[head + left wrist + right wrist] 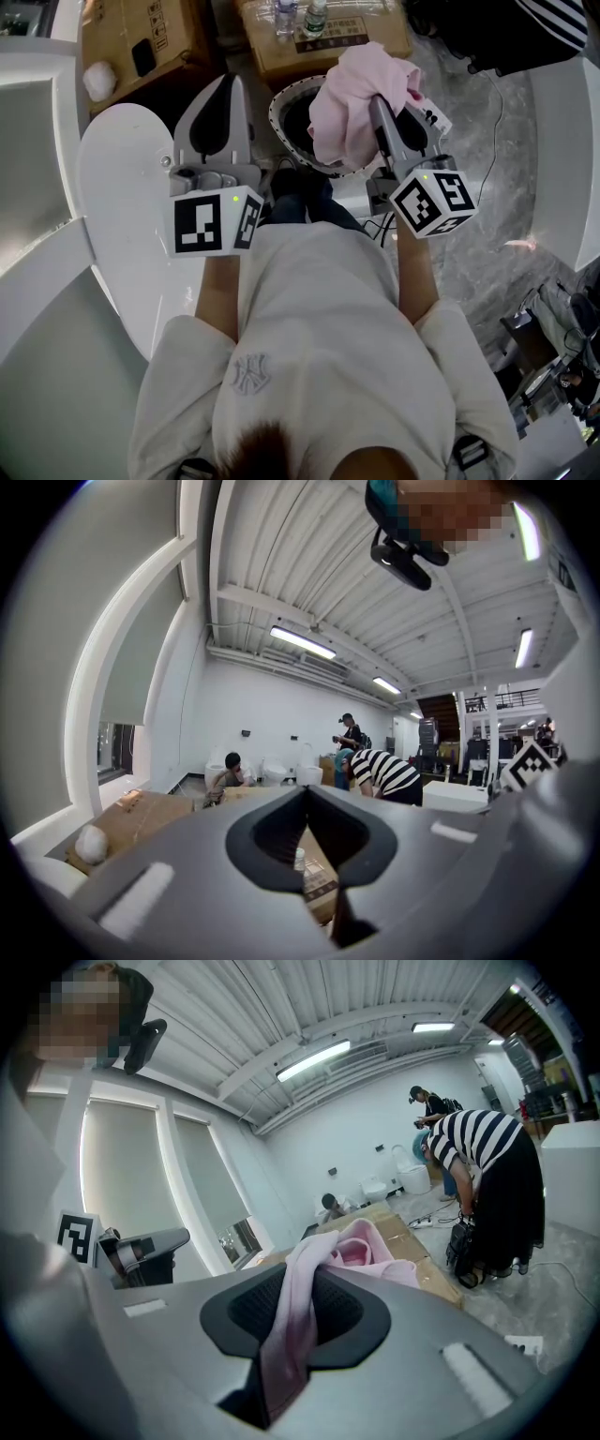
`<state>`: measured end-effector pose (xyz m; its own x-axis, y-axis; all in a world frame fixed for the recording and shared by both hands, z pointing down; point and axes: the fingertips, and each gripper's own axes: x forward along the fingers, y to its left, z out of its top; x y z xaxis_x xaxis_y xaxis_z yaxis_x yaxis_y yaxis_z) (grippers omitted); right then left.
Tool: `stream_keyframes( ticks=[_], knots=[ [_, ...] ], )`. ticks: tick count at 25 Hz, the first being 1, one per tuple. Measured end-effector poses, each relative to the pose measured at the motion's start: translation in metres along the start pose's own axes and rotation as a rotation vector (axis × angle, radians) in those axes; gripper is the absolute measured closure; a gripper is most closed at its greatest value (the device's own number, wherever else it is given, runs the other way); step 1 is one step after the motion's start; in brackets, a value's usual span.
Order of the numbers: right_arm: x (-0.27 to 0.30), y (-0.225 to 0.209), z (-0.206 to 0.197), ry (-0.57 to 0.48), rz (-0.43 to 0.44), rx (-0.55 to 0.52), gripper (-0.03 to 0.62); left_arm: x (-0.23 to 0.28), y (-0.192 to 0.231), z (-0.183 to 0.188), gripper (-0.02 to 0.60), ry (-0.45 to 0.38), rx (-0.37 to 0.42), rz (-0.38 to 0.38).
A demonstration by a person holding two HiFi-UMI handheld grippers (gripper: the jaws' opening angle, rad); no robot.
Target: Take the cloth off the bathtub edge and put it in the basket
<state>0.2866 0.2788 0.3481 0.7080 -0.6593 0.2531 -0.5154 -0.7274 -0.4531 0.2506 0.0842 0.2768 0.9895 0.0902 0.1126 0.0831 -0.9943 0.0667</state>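
Over marbled floor, right tongs pinch crumpled pink cloth.

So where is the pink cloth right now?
In the head view, the pink cloth sits right of centre near the top, clamped in the right gripper and bunched over the basket.

Grey marbled floor here, carrying the white-rimmed black basket, cardboard boxes just beyond it, the white bathtub to its left and a thin cable trailing right.
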Motion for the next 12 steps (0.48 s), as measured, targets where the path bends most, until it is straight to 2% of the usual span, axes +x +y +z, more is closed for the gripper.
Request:
stream_keyframes(
  ticks=[12],
  knots=[
    [0.016, -0.018, -0.046, 0.081, -0.015, 0.015, 0.526, 0.005, 0.009, -0.036, 0.532, 0.062, -0.028, 0.009]
  ],
)
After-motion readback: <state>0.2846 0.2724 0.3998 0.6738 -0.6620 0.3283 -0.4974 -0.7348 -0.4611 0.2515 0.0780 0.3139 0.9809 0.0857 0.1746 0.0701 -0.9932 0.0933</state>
